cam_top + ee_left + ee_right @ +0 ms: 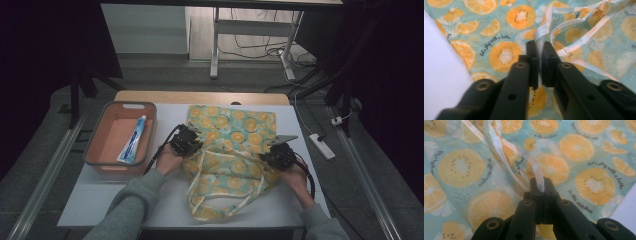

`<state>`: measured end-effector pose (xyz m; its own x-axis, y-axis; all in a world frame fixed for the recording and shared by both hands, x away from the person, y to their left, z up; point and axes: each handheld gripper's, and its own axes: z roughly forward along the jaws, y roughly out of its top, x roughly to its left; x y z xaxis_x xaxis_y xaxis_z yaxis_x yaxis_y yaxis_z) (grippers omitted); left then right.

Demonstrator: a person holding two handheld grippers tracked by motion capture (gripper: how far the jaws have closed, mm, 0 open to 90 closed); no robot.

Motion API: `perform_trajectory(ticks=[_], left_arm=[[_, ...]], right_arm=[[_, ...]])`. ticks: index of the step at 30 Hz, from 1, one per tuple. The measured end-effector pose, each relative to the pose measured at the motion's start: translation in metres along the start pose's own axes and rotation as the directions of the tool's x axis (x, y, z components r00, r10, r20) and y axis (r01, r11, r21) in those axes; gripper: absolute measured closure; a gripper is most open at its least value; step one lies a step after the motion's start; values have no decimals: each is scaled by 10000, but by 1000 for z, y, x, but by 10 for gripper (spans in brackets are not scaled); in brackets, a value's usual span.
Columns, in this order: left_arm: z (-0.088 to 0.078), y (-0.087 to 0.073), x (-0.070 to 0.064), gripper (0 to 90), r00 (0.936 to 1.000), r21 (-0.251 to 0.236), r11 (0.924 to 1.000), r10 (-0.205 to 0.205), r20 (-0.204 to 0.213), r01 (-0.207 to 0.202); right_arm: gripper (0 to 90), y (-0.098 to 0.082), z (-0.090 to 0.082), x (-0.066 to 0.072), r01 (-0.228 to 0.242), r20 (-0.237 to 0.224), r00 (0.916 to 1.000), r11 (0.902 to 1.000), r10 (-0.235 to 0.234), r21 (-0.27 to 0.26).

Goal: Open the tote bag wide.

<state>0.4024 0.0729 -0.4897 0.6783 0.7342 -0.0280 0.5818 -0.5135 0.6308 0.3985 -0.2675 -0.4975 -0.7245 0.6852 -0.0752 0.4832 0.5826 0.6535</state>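
Crumpled on the table, the teal cloth bag [231, 150] printed with orange slices has its hem pinched by the clamped right gripper [543, 192], while the left gripper [539, 63] stands slightly parted astride its hem.

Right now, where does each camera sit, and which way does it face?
High view: above the person's side, looking forward and down at the table; both forearms, left gripper and right gripper show.
Left gripper view: rides the left gripper, looking along its jaws at the tote bag.
Right gripper view: rides the right gripper, jaws pinching the bag's edge.
All three share the bag.
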Motion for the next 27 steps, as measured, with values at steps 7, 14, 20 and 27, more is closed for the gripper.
perform_trajectory(ticks=[7, 14, 20, 27], left_arm=[[-26, -1, -11, 415, 9972, -732, 9968, 283, -696, -334], [-71, -19, -40, 278, 9947, -799, 9915, 1031, 53, -1024], [-46, -29, -62, 248, 9866, 93, 9867, 1623, 192, -1625], [-35, -35, -60, 428, 9857, 497, 9845, 1684, -46, -1680]], right_arm=[[885, 0, -3, 3, 24, -181, 9998, 10000, -23, 47], [734, -2, -25, 0, -343, -432, 9986, 9970, 313, -695], [474, 5, -63, 15, -266, -350, 9992, 9753, 194, -2192], [379, 27, -70, 63, 1131, -1383, 9789, 9624, -1506, -2471]])
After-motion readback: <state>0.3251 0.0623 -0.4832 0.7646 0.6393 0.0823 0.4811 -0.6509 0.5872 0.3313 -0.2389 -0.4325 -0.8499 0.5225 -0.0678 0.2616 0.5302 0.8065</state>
